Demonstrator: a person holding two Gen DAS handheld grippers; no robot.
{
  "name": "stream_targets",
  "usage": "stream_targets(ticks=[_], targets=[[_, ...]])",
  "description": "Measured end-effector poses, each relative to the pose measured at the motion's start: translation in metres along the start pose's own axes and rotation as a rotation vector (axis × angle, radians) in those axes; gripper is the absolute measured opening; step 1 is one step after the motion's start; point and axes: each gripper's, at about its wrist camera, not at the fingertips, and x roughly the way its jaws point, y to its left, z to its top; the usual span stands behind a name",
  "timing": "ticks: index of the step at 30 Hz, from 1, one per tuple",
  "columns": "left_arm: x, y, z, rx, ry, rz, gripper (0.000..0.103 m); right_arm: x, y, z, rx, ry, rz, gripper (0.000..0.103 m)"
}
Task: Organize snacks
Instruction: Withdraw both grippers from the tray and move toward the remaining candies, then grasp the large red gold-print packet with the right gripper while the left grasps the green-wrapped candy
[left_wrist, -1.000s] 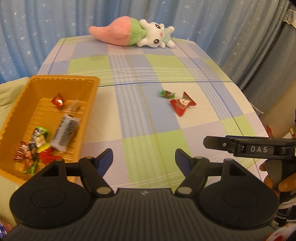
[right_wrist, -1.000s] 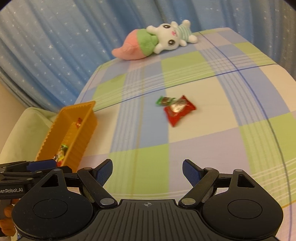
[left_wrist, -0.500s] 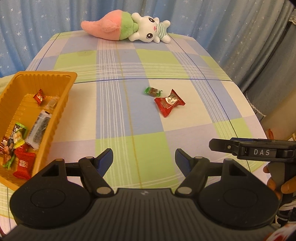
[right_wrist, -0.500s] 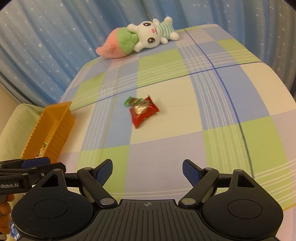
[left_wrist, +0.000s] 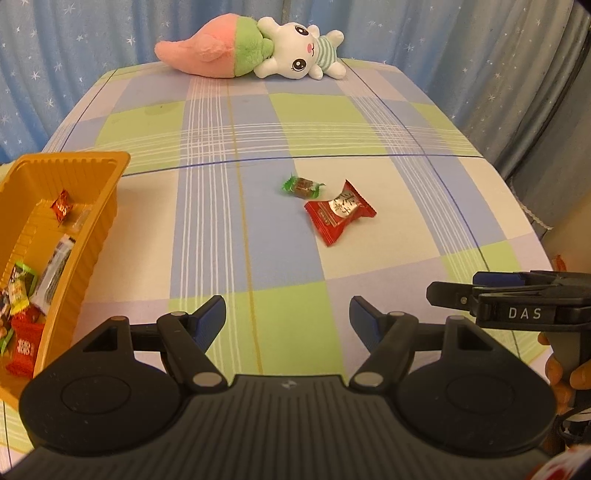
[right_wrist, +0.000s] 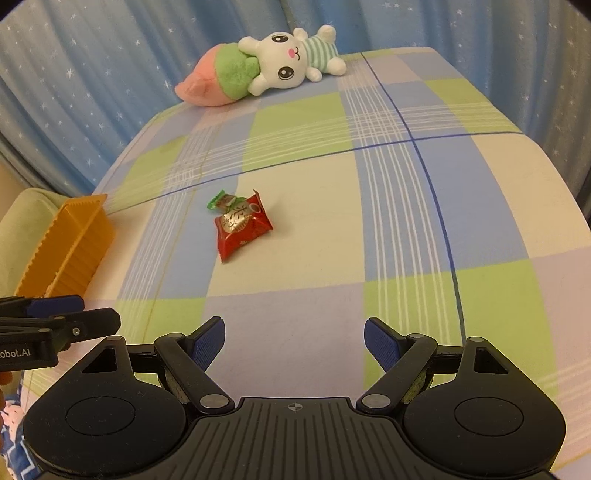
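A red snack packet (left_wrist: 339, 211) lies on the checked tablecloth, with a small green-wrapped candy (left_wrist: 302, 185) just behind it; both also show in the right wrist view, the packet (right_wrist: 242, 224) and the candy (right_wrist: 221, 200). An orange basket (left_wrist: 96, 214) at the left edge holds several wrapped snacks; its outer wall shows in the right wrist view (right_wrist: 70, 243). My left gripper (left_wrist: 287, 316) is open and empty, well short of the packet. My right gripper (right_wrist: 294, 341) is open and empty, also short of the packet.
A pink, green and white plush toy (left_wrist: 255, 50) lies at the table's far edge, in front of blue starred curtains. The right gripper appears from the side in the left wrist view (left_wrist: 513, 299). The table drops off at the right.
Both views have swung and moved closer to the two snacks. The basket has slid toward the left edge of both views. Both grippers stayed open.
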Motion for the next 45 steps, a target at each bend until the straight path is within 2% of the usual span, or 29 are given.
stream_targets(ticks=[12,17,18,20,25,29,37,45], targets=[[0.030,0.013,0.029,0.007,0.011,0.046,0.071,0.038,0.017,0.029,-0.013,-0.018,0.050,0.082],[0.038,0.020,0.036,0.009,0.013,0.051,0.071,0.051,0.026,0.041,0.017,-0.019,0.089,0.082],[0.040,0.022,0.038,0.009,0.013,0.052,0.071,0.053,0.027,0.044,0.020,-0.019,0.095,0.081],[0.044,0.026,0.042,0.010,0.015,0.049,0.071,0.059,0.030,0.047,0.024,-0.020,0.099,0.071],[0.057,0.033,0.051,0.014,0.024,0.046,0.071,0.073,0.031,0.056,0.066,-0.001,0.102,0.067],[0.066,0.038,0.056,0.014,0.033,0.048,0.071,0.082,0.031,0.061,0.095,0.010,0.094,0.063],[0.078,0.043,0.062,0.023,0.048,0.042,0.071,0.094,0.032,0.072,0.132,0.001,0.067,0.063],[0.084,0.044,0.065,0.025,0.055,0.037,0.071,0.109,0.036,0.083,0.095,0.000,0.019,0.063]])
